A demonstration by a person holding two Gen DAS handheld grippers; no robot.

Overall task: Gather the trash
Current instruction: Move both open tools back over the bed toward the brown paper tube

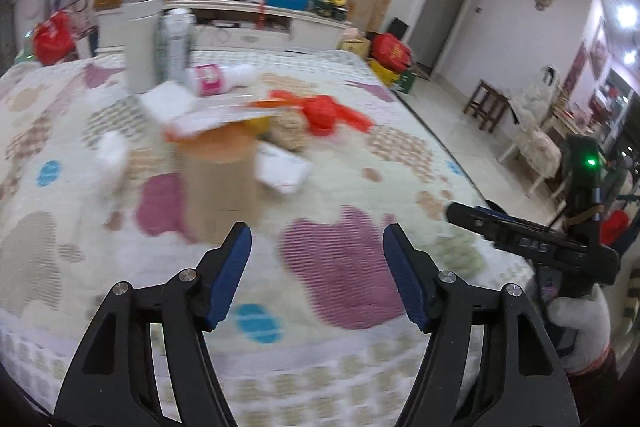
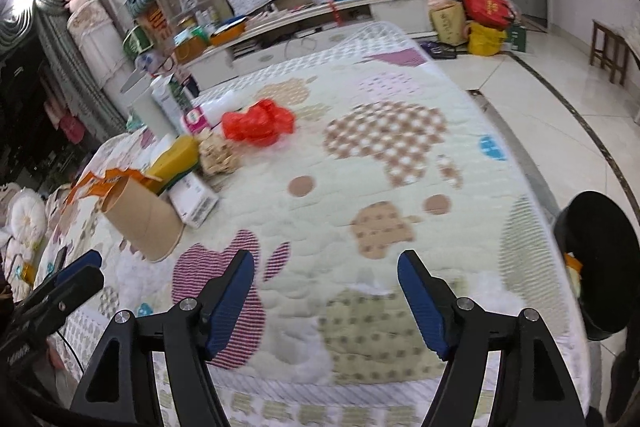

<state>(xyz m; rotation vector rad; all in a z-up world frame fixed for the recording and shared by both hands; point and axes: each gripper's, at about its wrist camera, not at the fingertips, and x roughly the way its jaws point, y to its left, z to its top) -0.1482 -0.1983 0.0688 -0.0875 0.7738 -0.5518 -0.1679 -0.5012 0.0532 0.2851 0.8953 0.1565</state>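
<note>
**Trash pick-up: most of it not yet collected**

Left wrist view: the left gripper (image 1: 317, 259) has its fingers open w/ nothing between them. It hangs over the bed (image 1: 360, 379). The trash pile sits farther up the bed: a cardboard tube (image 1: 222, 183), torn papers (image 1: 212, 111), a red plastic bag (image 1: 324, 111) and a small white box (image 1: 284, 167). All lie loose. The right gripper (image 1: 464, 215) shows at the right edge, held by a gloved hand (image 1: 580, 331).

Right wrist view: the right gripper (image 2: 326, 275) is open too, and empty. The cardboard tube (image 2: 140, 219), red plastic bag (image 2: 256, 123) and a yellow pack (image 2: 176, 155) lie well apart from it, to the left. A black bin (image 2: 596, 227) stands beside the bed, w/ some scraps inside, so I think a bit is done. Most is left.
</note>
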